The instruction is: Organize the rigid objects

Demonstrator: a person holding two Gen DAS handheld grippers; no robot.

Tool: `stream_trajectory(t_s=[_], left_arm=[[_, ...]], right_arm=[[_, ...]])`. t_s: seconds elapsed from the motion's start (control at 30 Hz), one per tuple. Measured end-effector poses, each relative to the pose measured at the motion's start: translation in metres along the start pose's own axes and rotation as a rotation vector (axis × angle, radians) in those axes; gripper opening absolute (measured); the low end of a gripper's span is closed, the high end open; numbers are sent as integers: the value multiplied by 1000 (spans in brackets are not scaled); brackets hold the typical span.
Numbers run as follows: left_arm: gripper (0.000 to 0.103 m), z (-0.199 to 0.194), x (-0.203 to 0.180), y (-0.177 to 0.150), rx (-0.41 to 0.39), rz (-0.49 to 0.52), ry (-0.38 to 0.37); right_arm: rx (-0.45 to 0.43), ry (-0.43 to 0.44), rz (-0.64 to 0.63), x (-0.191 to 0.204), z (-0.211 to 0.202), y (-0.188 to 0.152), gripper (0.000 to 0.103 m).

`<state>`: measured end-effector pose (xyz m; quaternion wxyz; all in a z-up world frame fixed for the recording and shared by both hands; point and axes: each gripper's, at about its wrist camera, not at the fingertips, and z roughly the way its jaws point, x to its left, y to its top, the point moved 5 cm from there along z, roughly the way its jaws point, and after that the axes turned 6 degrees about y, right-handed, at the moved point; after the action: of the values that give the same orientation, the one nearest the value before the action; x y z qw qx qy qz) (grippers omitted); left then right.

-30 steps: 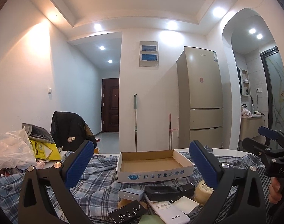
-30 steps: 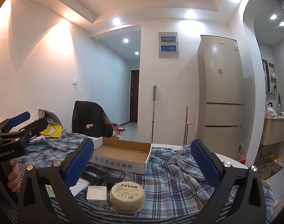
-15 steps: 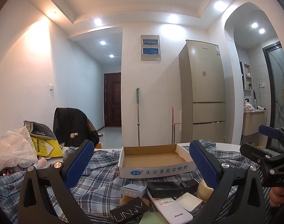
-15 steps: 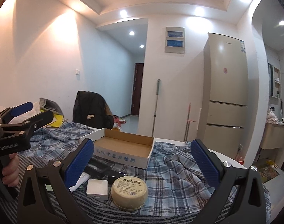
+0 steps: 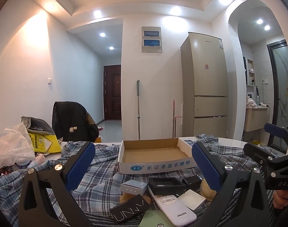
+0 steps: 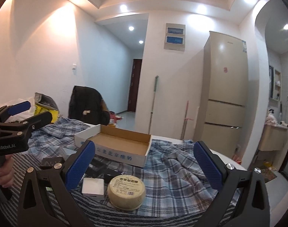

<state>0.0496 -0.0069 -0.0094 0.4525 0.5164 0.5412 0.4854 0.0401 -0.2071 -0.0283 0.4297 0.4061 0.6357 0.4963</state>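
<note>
A shallow cardboard tray (image 5: 159, 167) lies empty on the plaid cloth. In front of it sits a cluster: a grey-blue box (image 5: 134, 186), a black box (image 5: 165, 182), a white AUX remote (image 5: 174, 206), a white square block (image 5: 191, 198), a black UNNY box (image 5: 129, 211) and a round tin (image 5: 205, 191). My left gripper (image 5: 144, 165) hangs open above the cluster, holding nothing. My right gripper (image 6: 144, 166) is open too, over the tin (image 6: 126, 191) and the white block (image 6: 92, 188), with the tray (image 6: 115, 147) beyond. Each gripper shows at the other view's edge: right gripper (image 5: 265, 140), left gripper (image 6: 30, 111).
A clear plastic bag (image 5: 9, 151) and a yellow packet (image 5: 43, 141) crowd the table's left end. Behind them stands a chair with a dark jacket (image 5: 72, 121). A fridge (image 5: 208, 87) and two mop handles (image 5: 138, 109) stand at the far wall.
Both views have shifted a little: the left gripper tilted down, so the tray sits higher in its frame. The right gripper turned slightly left. Both stay open and nothing was picked up.
</note>
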Motion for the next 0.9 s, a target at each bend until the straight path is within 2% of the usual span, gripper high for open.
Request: stream_trajectory(t_s=[0.2, 0.3, 0.4, 0.5, 0.6, 0.67, 0.73, 0.9], left_arm=[[103, 8, 5, -1, 44, -9, 17], [103, 8, 12, 9, 70, 12, 36], [103, 8, 21, 20, 112, -4, 44], [103, 12, 27, 25, 189, 7, 18], [103, 16, 31, 20, 270, 41, 9], [103, 19, 34, 13, 317, 45, 26], [103, 22, 38, 4, 370, 35, 17], [103, 31, 30, -20, 491, 47, -58]], right_arm=[[15, -2, 3, 0, 3, 0, 103], [13, -28, 18, -6, 2, 1, 103], [83, -17, 21, -8, 13, 2, 103], [191, 58, 46, -8, 26, 1, 103], [317, 164, 136, -14, 40, 4, 103], [372, 233, 211, -19, 49, 9, 103], [386, 267, 262, -25, 58, 16, 103], [333, 247, 263, -29, 68, 27, 103]])
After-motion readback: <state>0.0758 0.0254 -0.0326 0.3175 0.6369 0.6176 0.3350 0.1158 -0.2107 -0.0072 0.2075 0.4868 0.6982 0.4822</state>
